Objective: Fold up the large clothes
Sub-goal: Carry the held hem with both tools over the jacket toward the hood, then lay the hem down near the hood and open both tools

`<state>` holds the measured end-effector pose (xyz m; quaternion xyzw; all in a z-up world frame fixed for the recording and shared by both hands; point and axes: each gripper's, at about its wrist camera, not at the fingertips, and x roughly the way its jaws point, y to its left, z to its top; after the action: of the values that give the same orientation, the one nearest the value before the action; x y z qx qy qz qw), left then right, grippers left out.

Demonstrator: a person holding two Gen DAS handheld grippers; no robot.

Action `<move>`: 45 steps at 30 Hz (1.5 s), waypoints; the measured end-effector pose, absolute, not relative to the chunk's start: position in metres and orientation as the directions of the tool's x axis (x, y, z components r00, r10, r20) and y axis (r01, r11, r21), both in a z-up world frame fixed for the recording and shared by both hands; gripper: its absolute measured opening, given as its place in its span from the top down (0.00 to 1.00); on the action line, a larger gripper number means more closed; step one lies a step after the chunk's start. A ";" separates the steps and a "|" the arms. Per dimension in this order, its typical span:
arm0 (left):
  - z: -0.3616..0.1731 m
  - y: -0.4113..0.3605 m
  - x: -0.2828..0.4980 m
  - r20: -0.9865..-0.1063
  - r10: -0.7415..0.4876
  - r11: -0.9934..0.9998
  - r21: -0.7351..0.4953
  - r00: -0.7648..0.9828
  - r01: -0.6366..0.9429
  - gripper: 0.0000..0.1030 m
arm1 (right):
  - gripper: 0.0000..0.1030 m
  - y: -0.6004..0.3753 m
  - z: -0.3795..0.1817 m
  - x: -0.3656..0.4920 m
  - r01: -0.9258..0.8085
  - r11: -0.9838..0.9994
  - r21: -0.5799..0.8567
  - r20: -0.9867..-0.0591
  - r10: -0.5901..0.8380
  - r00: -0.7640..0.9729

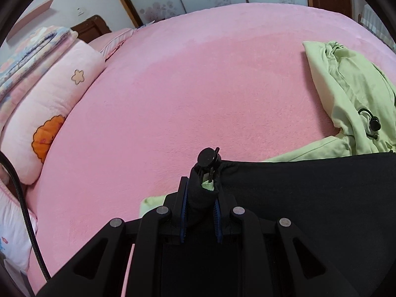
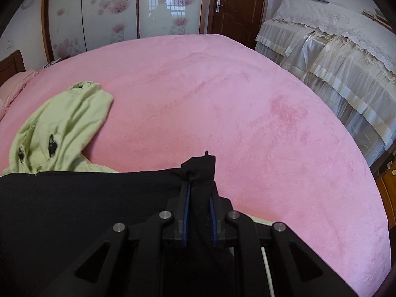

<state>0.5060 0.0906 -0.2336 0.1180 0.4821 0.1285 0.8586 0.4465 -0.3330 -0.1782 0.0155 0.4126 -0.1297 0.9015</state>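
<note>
A large jacket, light green outside with a black lining, lies on the pink bed. Its green hood [image 1: 346,91] with black cord toggles rests at the right in the left wrist view, and the same hood [image 2: 61,118] is at the left in the right wrist view. My left gripper [image 1: 204,180] is shut on a bunched corner of the black lining [image 1: 309,198], with a round black toggle sticking out above the fingertips. My right gripper [image 2: 199,173] is shut on the opposite corner of the black fabric [image 2: 86,210]. The black edge stretches taut between both grippers.
The pink bed cover [image 1: 198,86] spreads wide ahead of both grippers. Pink pillows [image 1: 49,113] and a folded floral blanket [image 1: 32,49] are stacked at the left. A lace-covered cabinet [image 2: 334,57] stands right of the bed, with a brown door [image 2: 237,5] and wardrobe panels behind.
</note>
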 end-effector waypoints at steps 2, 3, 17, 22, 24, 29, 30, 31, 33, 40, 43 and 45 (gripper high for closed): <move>-0.238 0.087 0.507 -0.789 0.337 0.937 0.336 0.514 -0.098 0.85 | 0.88 -0.332 -0.187 0.448 0.255 0.962 -0.100 -0.749 -0.242 0.617; -0.242 0.084 0.509 -0.786 0.340 0.935 0.343 0.517 -0.092 0.85 | 0.88 -0.330 -0.190 0.448 0.260 0.959 -0.109 -0.749 -0.251 0.613; -0.230 0.101 0.497 -0.841 0.218 0.975 0.203 0.495 -0.085 0.72 | 0.67 -0.328 -0.178 0.431 0.269 0.952 -0.149 -0.760 -0.284 0.585; -0.183 0.110 0.458 -0.873 0.074 0.997 0.067 0.481 -0.032 0.69 | 0.66 -0.313 -0.136 0.393 0.208 0.976 -0.062 -0.747 -0.183 0.639; -0.163 0.103 0.434 -0.879 0.046 0.998 0.063 0.474 0.022 0.68 | 0.66 -0.298 -0.117 0.376 0.169 0.985 -0.038 -0.740 -0.141 0.657; -0.114 0.081 0.375 -0.883 -0.062 0.994 -0.014 0.466 0.106 0.61 | 0.66 -0.249 -0.073 0.331 0.050 0.998 0.046 -0.740 0.001 0.673; -0.104 0.076 0.360 -0.884 -0.119 0.990 -0.071 0.452 0.121 0.59 | 0.66 -0.238 -0.066 0.322 0.024 0.998 0.059 -0.739 0.027 0.673; -0.096 0.073 0.351 -0.882 -0.145 0.987 -0.100 0.448 0.122 0.58 | 0.66 -0.224 -0.058 0.312 -0.007 0.997 0.074 -0.740 0.060 0.670; -0.085 0.059 0.326 -0.870 -0.210 0.976 -0.157 0.445 0.154 0.57 | 0.64 -0.203 -0.049 0.296 -0.056 0.993 0.100 -0.736 0.112 0.668; -0.122 0.029 0.279 -0.831 -0.224 0.975 -0.188 0.509 0.122 0.52 | 0.52 -0.146 -0.073 0.258 -0.126 0.978 0.163 -0.711 0.205 0.673; -0.161 0.026 0.274 -0.819 -0.169 0.985 -0.164 0.549 0.059 0.52 | 0.52 -0.141 -0.105 0.258 -0.103 0.976 0.192 -0.727 0.212 0.654; -0.189 0.027 0.277 -0.832 -0.135 0.990 -0.141 0.538 0.030 0.52 | 0.52 -0.145 -0.135 0.260 -0.081 0.976 0.200 -0.750 0.206 0.628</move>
<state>0.2771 0.0274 -0.1891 -0.0550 0.4784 -0.0471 0.8752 0.2604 -0.1450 -0.1346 0.0738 0.4236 0.0796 0.8993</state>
